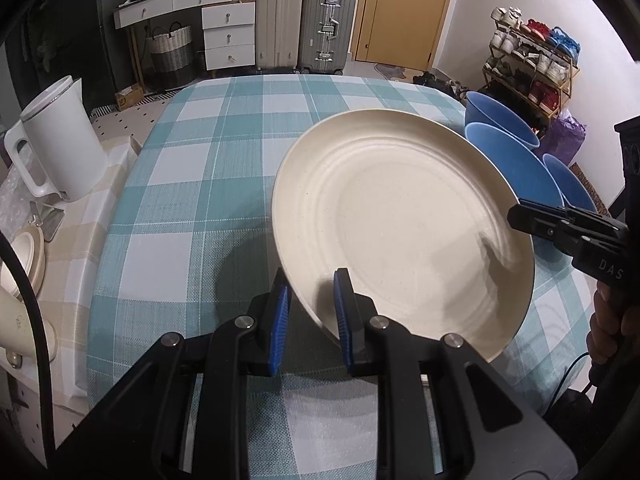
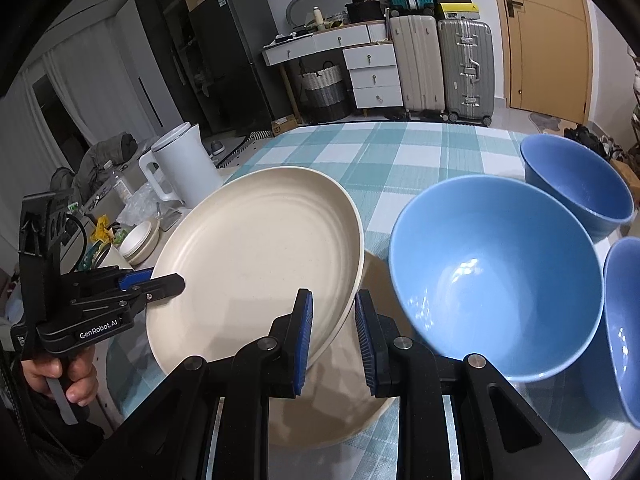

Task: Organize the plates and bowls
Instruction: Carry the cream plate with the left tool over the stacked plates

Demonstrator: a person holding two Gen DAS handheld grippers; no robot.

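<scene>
A cream plate point(image 1: 400, 220) is held tilted above the checked table; it also shows in the right wrist view point(image 2: 260, 264). My left gripper point(image 1: 310, 312) has its blue pads astride the plate's near rim and is shut on it. My right gripper point(image 2: 332, 340) straddles the plate's right rim and is shut on it. A second cream plate point(image 2: 352, 400) lies on the table under the held one. Three blue bowls stand to the right: a near one point(image 2: 496, 276), a far one point(image 2: 580, 184) and one at the right edge point(image 2: 624, 320).
The table has a teal-and-white checked cloth point(image 1: 208, 160). A white kettle point(image 1: 60, 140) and small cream dishes point(image 1: 24, 256) sit on a side surface to the left. Suitcases point(image 1: 304, 24), drawers, a door and a shoe rack point(image 1: 532, 56) stand beyond the table.
</scene>
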